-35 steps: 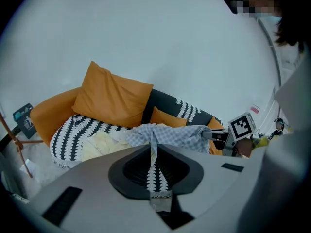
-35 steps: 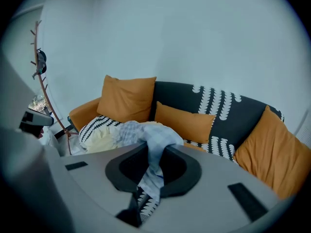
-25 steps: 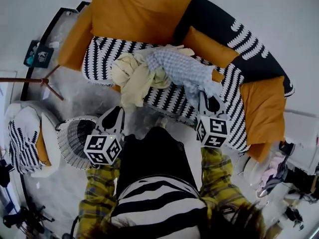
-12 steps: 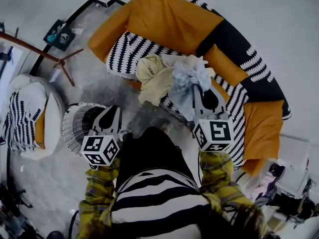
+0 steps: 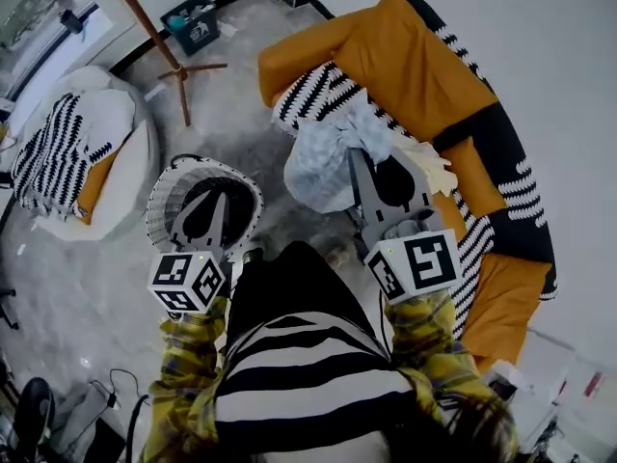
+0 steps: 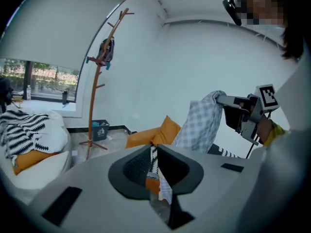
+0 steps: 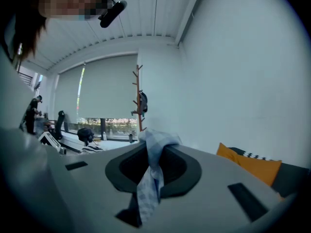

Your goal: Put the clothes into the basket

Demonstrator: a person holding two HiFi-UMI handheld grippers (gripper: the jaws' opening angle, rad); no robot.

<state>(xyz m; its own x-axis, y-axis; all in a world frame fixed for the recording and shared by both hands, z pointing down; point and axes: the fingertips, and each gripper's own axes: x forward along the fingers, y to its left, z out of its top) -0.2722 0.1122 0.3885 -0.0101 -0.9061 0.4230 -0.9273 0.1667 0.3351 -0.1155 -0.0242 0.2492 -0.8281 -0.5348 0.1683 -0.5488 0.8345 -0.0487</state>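
My right gripper point(image 5: 359, 158) is shut on a pale blue checked garment point(image 5: 323, 159), which hangs in the air between the sofa point(image 5: 415, 75) and the basket. In the right gripper view the cloth point(image 7: 151, 176) is pinched between the jaws and drapes over them. The round white wicker basket point(image 5: 166, 193) stands on the floor at the left. My left gripper point(image 5: 214, 197) hovers over it, shut, with nothing in it. The left gripper view shows the checked garment point(image 6: 200, 123) hanging from the right gripper point(image 6: 224, 100). A cream garment point(image 5: 431, 167) lies on the sofa seat.
The orange and black-and-white sofa fills the upper right. A wooden coat stand point(image 5: 162, 39) and a small blue bin point(image 5: 193, 22) stand beyond the basket. A white beanbag point(image 5: 116, 177) with a striped blanket lies at the left. The person's legs are just below the grippers.
Both grippers have swung left, away from the sofa. The right one has lifted the checked garment off the pile and carried it toward the basket. The left one now hangs over the basket.
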